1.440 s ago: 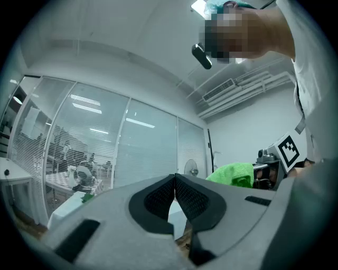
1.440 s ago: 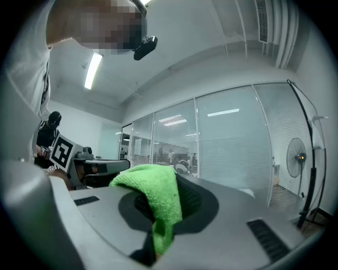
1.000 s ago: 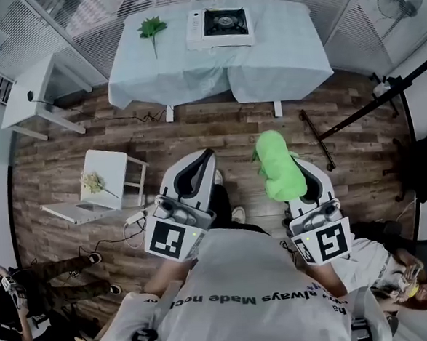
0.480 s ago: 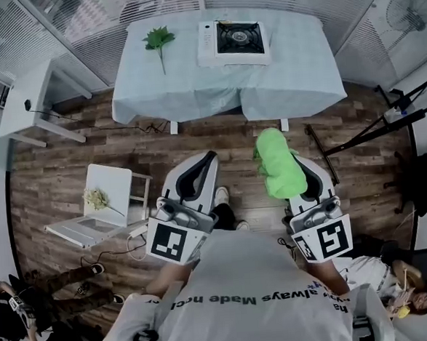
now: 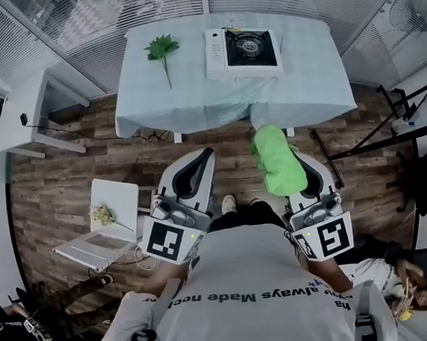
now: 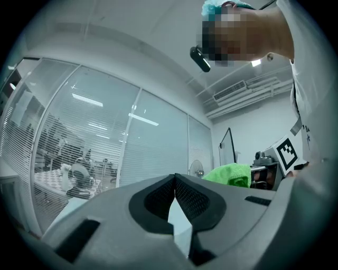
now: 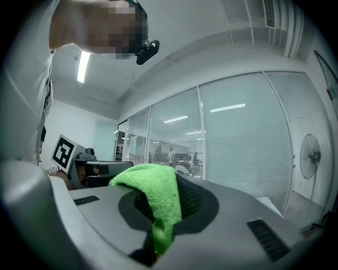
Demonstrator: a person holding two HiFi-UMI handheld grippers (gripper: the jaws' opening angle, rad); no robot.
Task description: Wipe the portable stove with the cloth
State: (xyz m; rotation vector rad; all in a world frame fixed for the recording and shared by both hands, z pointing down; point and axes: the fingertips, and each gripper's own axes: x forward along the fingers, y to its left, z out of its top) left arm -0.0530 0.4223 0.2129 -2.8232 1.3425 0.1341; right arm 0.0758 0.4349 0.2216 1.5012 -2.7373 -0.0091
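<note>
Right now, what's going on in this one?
A person holds a gripper in each hand, standing back from the table. The right gripper is shut on a green cloth. The left gripper is shut with nothing in it. The portable stove sits on the table beside a leafy sprig, not yet wiped.

Bright green cloth (image 5: 279, 170), bunched up, is pinched in the right hand-held gripper (image 7: 168, 196) and drapes over it. The stove (image 5: 243, 52), white with a black burner, sits flat on the tabletop (image 5: 193, 91), well apart.
</note>
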